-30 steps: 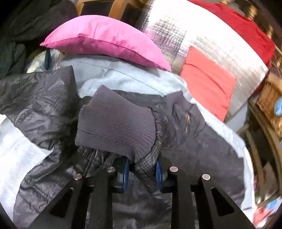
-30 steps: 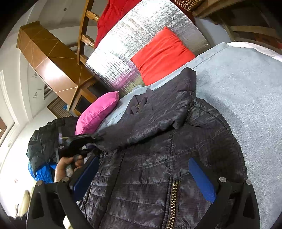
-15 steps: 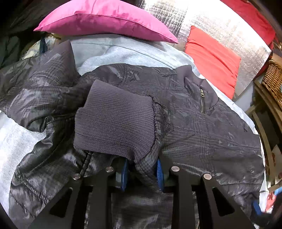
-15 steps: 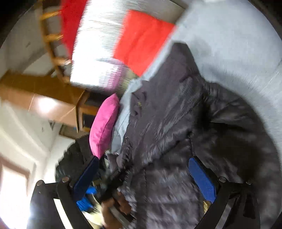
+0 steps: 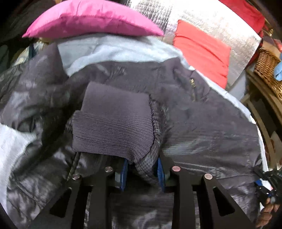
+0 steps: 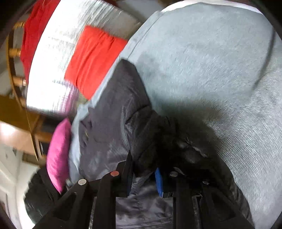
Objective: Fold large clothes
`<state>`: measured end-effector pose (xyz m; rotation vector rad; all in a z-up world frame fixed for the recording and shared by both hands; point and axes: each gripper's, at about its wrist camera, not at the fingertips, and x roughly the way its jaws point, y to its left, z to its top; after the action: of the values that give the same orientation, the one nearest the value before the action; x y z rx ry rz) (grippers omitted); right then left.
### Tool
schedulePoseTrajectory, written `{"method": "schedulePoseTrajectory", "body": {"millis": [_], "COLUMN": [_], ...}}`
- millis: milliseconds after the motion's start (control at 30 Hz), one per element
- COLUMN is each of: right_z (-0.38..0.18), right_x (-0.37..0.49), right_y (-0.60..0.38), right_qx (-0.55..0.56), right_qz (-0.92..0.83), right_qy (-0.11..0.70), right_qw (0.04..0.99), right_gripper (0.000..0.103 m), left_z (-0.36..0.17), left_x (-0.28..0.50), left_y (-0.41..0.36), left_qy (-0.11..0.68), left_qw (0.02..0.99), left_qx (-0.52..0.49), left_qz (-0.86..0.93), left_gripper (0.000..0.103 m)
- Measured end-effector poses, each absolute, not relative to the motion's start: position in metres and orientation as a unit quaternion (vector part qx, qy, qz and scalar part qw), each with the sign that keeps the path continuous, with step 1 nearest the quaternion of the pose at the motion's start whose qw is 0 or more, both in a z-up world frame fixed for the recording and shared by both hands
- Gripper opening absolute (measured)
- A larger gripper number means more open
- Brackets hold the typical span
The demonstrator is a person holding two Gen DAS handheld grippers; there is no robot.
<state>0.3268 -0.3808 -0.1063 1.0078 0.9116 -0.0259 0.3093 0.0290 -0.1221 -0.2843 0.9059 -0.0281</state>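
Observation:
A dark grey puffer jacket (image 5: 202,123) lies spread on a pale grey blanket (image 6: 211,61). My left gripper (image 5: 141,174) grips one sleeve just behind its ribbed knit cuff (image 5: 112,123), and the sleeve is folded across the jacket's front. The jaws are opening, though the blue pads still press the fabric. My right gripper (image 6: 143,178) is down at the side edge of the jacket (image 6: 109,123). Its jaws are closing, with a fold of dark fabric pinched between them. In the left wrist view the right gripper (image 5: 266,181) and the hand (image 5: 267,209) holding it show at the jacket's far right edge.
A pink pillow (image 5: 91,19) lies beyond the jacket's collar. A red cushion (image 5: 202,51) rests against a silver foil mat (image 5: 193,15). At the right stands a wicker basket (image 5: 267,65). Another dark garment (image 6: 40,199) is heaped past the pink pillow (image 6: 58,156).
My right gripper rolled, came down to the jacket's side edge and went from wide open to closed on the fabric. My left gripper sank a little with the sleeve.

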Motion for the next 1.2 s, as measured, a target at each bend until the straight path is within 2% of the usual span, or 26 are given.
{"method": "schedulePoseTrajectory", "body": {"millis": [33, 67, 133, 167, 200, 300, 467, 667, 833, 933, 1033, 1200], "right_z": [-0.107, -0.106, -0.100, -0.095, -0.087, -0.067, -0.078, -0.083, -0.061, -0.086, -0.107, -0.076], "right_x": [0.328, 0.329, 0.327, 0.324, 0.320, 0.303, 0.305, 0.319, 0.331, 0.353, 0.354, 0.354], "right_y": [-0.382, -0.384, -0.389, -0.390, -0.391, -0.393, -0.386, -0.374, -0.375, -0.391, -0.398, -0.401], "right_qx": [0.467, 0.469, 0.463, 0.459, 0.454, 0.435, 0.541, 0.570, 0.547, 0.539, 0.543, 0.508], "right_qz": [-0.003, 0.009, 0.024, 0.030, 0.041, 0.055, 0.124, 0.165, 0.178, 0.098, 0.086, 0.100], "right_qy": [0.422, 0.424, 0.426, 0.426, 0.423, 0.428, 0.418, 0.402, 0.375, 0.404, 0.412, 0.407], "right_qw": [0.777, 0.775, 0.777, 0.779, 0.783, 0.790, 0.719, 0.697, 0.727, 0.733, 0.727, 0.753], "right_gripper": [0.025, 0.030, 0.048, 0.065, 0.071, 0.071, 0.071, 0.073, 0.073, 0.074, 0.069, 0.071], "left_z": [-0.124, -0.124, -0.125, -0.125, -0.126, -0.129, -0.129, -0.131, -0.132, -0.132, -0.133, -0.134], "left_x": [0.308, 0.307, 0.306, 0.306, 0.306, 0.305, 0.303, 0.303, 0.302, 0.301, 0.301, 0.301], "left_y": [0.029, 0.029, 0.027, 0.028, 0.028, 0.027, 0.028, 0.031, 0.033, 0.034, 0.034, 0.034], "left_qy": [0.433, 0.429, 0.426, 0.424, 0.422, 0.417, 0.415, 0.412, 0.410, 0.409, 0.409, 0.407], "left_qw": [0.891, 0.893, 0.896, 0.896, 0.897, 0.899, 0.899, 0.898, 0.898, 0.897, 0.897, 0.898], "left_qx": [-0.136, -0.133, -0.129, -0.128, -0.129, -0.131, -0.140, -0.154, -0.159, -0.164, -0.162, -0.165], "left_qz": [-0.013, -0.012, -0.010, -0.010, -0.010, -0.010, -0.015, -0.024, -0.027, -0.031, -0.034, -0.036], "left_gripper": [0.035, 0.035, 0.036, 0.036, 0.036, 0.037, 0.037, 0.037, 0.037, 0.041, 0.041, 0.041]}}
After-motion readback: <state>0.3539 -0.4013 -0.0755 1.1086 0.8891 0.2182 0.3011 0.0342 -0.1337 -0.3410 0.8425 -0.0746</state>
